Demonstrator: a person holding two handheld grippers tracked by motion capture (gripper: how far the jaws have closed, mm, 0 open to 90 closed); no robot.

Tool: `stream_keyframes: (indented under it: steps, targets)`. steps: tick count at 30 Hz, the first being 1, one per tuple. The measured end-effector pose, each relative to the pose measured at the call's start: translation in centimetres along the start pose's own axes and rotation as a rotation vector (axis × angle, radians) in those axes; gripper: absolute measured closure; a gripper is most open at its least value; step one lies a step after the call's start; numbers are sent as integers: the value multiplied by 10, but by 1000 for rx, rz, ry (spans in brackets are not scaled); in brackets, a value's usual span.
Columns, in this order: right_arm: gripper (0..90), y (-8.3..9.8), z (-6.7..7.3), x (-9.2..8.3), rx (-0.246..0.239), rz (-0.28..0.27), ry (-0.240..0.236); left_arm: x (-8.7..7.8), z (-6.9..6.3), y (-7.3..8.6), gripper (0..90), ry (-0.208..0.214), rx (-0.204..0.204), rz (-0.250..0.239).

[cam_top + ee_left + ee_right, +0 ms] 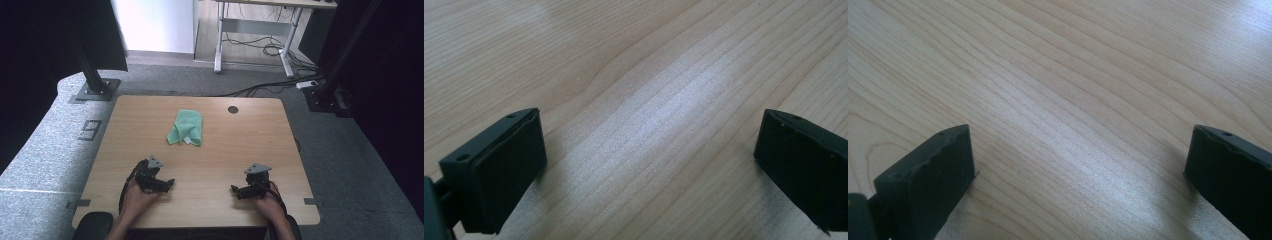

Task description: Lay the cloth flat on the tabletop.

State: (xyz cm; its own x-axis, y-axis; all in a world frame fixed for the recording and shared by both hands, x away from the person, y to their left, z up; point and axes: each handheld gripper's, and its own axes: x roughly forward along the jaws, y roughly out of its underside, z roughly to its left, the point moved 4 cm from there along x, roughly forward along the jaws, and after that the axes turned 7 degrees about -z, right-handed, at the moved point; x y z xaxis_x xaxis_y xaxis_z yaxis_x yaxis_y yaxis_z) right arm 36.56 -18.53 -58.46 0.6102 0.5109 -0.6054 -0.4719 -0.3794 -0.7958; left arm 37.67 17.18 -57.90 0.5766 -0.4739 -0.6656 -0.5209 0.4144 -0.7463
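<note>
Green cloth [185,127] — loosely folded, lying on the far-centre part of the wooden table [240,150], a small white tag at its near edge. Nothing else on the tabletop but a dark round grommet hole [233,109] to the cloth's right, near the far edge.

Left gripper [169,183] and right gripper [235,189] sit low near the front edge, pointing toward each other, both well apart from the cloth. Jaws on each are spread wide with bare wood grain between them; nothing held.

Risks, as I judge them:
- Cloth is limp and layered. A pinch on the top fold alone would likely lift one layer and drag the rest into a heap.
- Coming down too flat, hard jaw tips could skid on the smooth wood and push the cloth ahead rather than catch it.
- Two grippers closing on the same corner could collide; trailing cables near the wrists might snag the table edge.

Hard to make out:
- How many folds the cloth has, and where its free corners lie.
- The tag's print is too small to read.
- In both gripper views, the jaws are cut off at the frame edges.
- Forearms cropped at the bottom of the high view.
</note>
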Motion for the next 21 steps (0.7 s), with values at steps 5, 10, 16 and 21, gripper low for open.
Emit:
stream_keyframes:
  steps: [5, 10, 16, 21]
  targets:
    - [0, 0, 0, 0, 0, 1, 2, 1, 0, -1, 0, 6, 7, 1]
    - [0, 0, 1, 1, 9, 1, 14, 2, 0, -1, 0, 9, 10, 1]
    - [0, -1, 2, 2, 12, 2, 18, 2, 0, -2, 0, 10, 10, 1]
    - [0, -2, 1, 2, 9, 1, 14, 2, 0, -2, 0, 10, 11, 1]
